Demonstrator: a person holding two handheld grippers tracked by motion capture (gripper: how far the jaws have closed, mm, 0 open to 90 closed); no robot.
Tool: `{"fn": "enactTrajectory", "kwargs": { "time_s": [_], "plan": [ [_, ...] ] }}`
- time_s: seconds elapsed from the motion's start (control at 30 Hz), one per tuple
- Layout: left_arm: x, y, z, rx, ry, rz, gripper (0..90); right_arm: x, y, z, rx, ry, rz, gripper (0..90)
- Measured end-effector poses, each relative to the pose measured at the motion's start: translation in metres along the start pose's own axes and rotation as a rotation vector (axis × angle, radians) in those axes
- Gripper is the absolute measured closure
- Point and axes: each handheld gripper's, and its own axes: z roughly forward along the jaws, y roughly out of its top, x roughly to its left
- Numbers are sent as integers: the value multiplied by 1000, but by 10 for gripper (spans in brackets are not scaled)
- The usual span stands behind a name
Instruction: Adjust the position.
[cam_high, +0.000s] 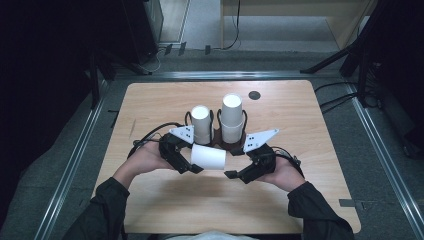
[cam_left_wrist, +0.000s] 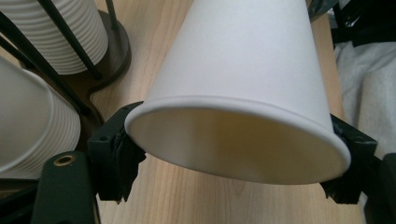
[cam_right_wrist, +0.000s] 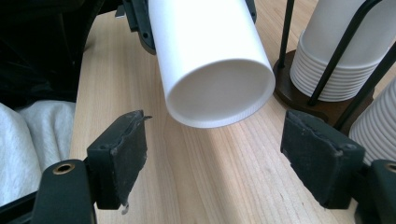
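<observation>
Cup (cam_left_wrist: 243, 60) base cut off; cup stacks (cam_right_wrist: 348, 51) cropped by edges.

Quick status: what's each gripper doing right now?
Left gripper: shut on the white paper cup, gripping its rim end.
Right gripper: open, holding nothing; cup's base ahead of it.

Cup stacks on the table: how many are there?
2. A shorter stack stands left in the wire holder, a taller stack right. One loose cup lies sideways in the left tongs; cups per stack can't be counted.

Light wooden table (cam_high: 310, 100), grey floor (cam_high: 60, 165), dim room, pale wooden furniture (cam_high: 300, 10) behind.
</observation>
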Motion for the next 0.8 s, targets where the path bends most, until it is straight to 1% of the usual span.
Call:
{"fn": "enactTrajectory", "kwargs": {
  "time_s": [0.1, 0.17, 0.23, 0.3, 0.43, 0.47, 0.6, 0.67, 0.8],
  "plan": [
    [1, 0, 3, 29, 13, -1, 206, 0, -1, 0, 3, -2, -6, 228],
    [1, 0, 5, 40, 18, -10, 206, 1, -1, 1, 13, -5, -5, 228],
    [1, 0, 7, 60, 21, -3, 206, 1, -1, 1, 21, -6, -10, 228],
    [0, 0, 10, 79, 16, -6, 206, 1, -2, 3, 28, -5, -16, 228],
    [-1, 2, 14, 110, 22, -1, 206, 3, -2, 6, 44, -6, -20, 228],
    [-2, 2, 15, 125, 22, 0, 206, 3, -2, 7, 48, -7, -22, 228],
    [-4, 6, 19, 169, 40, 11, 204, 4, -2, 10, 69, -10, -32, 228],
    [-4, 7, 22, 183, 29, -2, 203, 4, -2, 12, 75, -9, -35, 228],
    [-7, 9, 25, 200, 29, -2, 203, 5, -2, 16, 91, -8, -51, 228]
  ]
}}
